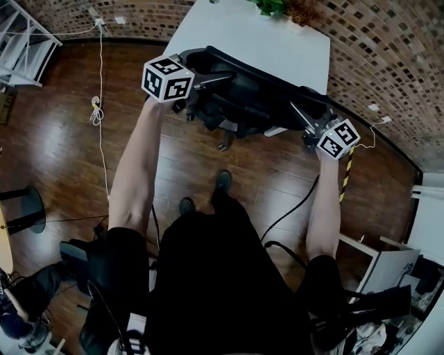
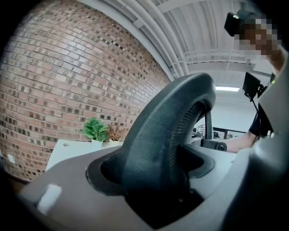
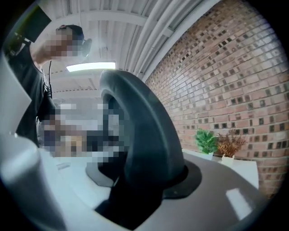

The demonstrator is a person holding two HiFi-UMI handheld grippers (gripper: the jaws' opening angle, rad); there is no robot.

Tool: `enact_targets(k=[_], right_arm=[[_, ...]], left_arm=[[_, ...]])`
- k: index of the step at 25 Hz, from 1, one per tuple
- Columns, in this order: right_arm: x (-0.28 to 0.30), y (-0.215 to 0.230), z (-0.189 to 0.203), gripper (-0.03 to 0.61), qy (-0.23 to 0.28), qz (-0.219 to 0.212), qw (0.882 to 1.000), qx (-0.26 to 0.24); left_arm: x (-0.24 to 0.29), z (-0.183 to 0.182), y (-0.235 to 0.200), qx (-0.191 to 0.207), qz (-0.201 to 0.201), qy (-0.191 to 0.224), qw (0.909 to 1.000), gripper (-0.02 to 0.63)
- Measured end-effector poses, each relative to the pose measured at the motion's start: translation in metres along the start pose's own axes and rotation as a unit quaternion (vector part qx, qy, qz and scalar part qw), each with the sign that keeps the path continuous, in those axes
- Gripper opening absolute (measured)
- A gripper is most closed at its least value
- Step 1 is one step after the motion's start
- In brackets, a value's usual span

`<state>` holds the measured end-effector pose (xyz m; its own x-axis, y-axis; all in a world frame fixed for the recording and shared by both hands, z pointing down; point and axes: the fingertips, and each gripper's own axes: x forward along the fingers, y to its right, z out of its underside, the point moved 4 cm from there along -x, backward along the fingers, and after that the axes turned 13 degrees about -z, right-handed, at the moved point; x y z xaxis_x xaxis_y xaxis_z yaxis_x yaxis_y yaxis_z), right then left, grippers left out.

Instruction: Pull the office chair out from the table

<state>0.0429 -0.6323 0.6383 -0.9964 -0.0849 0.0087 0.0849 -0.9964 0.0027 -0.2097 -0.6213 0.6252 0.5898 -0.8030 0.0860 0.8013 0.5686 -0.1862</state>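
The left gripper [image 2: 165, 182] is clamped on the curved black rim of the office chair [image 1: 243, 97], which fills the gap between its grey jaws. The right gripper [image 3: 135, 189] grips the opposite edge of that same backrest, jaws pressed against the rim. From the head view, the left gripper sits at about eleven o'clock from the person and the right one at about two o'clock, with the chair's back spanning between them. The chair stands at twelve o'clock, against the near edge of the white table [image 1: 250, 35]. A potted plant [image 1: 272, 5] stands at the table's far end. A brick wall [image 1: 388, 62] curves round from twelve to three o'clock, and a white cable [image 1: 95, 111] lies on the wooden floor [image 1: 62, 145] at about ten o'clock.
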Motion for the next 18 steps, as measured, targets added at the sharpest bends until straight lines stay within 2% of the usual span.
enact_targets(k=[6, 10, 13, 18], right_arm=[[0.009, 0.000, -0.014, 0.247, 0.004, -0.013, 1.000, 0.020], [0.015, -0.013, -0.024, 0.236, 0.015, 0.000, 1.000, 0.026], [0.019, -0.037, -0.015, 0.236, 0.013, 0.019, 0.999, 0.023], [0.045, -0.105, -0.010, 0.221, 0.021, 0.028, 0.999, 0.032]], left_arm=[[-0.015, -0.020, 0.002, -0.002, -0.018, -0.014, 0.9997, 0.476], [-0.025, -0.037, 0.000, 0.005, -0.009, -0.018, 0.9998, 0.476], [-0.043, -0.027, 0.004, 0.003, 0.002, -0.015, 0.9999, 0.476], [-0.107, -0.026, 0.012, 0.008, 0.037, 0.002, 0.9993, 0.476]])
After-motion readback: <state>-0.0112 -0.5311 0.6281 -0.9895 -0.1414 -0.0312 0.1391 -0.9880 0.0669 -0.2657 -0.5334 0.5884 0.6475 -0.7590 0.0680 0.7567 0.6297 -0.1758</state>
